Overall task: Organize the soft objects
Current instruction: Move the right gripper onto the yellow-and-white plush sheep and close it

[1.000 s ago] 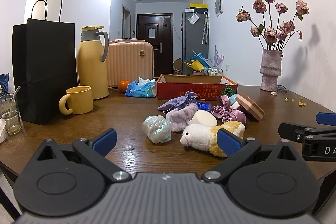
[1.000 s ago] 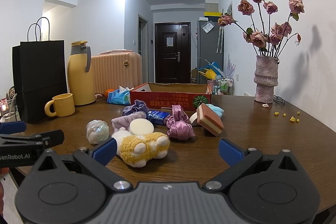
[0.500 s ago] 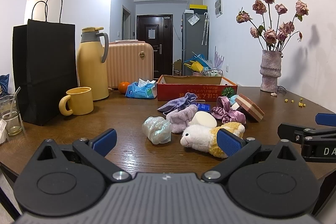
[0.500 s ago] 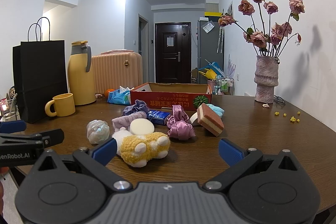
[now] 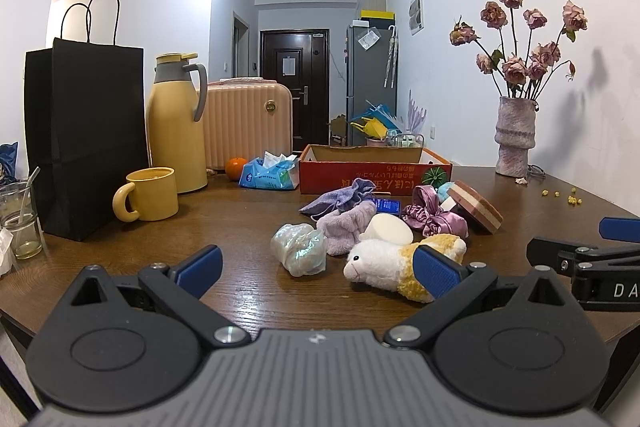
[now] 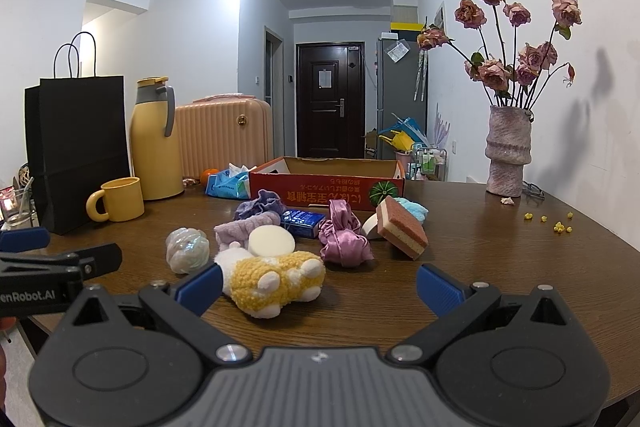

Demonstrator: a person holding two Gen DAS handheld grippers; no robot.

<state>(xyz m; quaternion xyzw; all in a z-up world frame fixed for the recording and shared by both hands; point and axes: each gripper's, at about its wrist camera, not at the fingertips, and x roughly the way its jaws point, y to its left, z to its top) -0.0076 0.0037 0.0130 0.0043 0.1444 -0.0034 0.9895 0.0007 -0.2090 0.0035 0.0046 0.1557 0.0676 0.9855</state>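
Basically nothing is grabbed yet: table (image 5: 248, 291) carries everything, with the red box (image 6: 326, 183) at the back, open-topped and, by my guess, the place the soft things should go. Black bag (image 5: 86, 135), flask (image 5: 176, 123), vase (image 6: 508, 155) and mug (image 6: 118, 199) stand off to the sides, well apart from the pile. Both tools hover low at the near edge, empty: left gripper (image 5: 316, 267) has its jaws spread wide, right gripper (image 6: 320, 285) likewise spread, nothing between either pair. Soft pile sits between box and grippers: plush lamb (image 6: 274, 277) nearest, lying on its side; sponge (image 6: 402, 227) tilted on the right; pink scrunchie (image 6: 344, 239) just beside it; purple cloth (image 5: 348, 227) touching the white puff (image 6: 271, 241); pearly scrunchie (image 5: 299, 247) a bit apart on the left; purple pouch (image 5: 344, 199) and small blue pack (image 6: 302, 219) closest to the box. Likely step is the first pick, and lamb looks the easy one. To do it well: come in low over the body, not a leg, close across the narrow middle, squeeze enough that the fluff does not slip, lift clear of the puff before carrying over the box wall. Right jaws are already lined up on it; left's right pad overlaps it in view, so keep the two tools apart.
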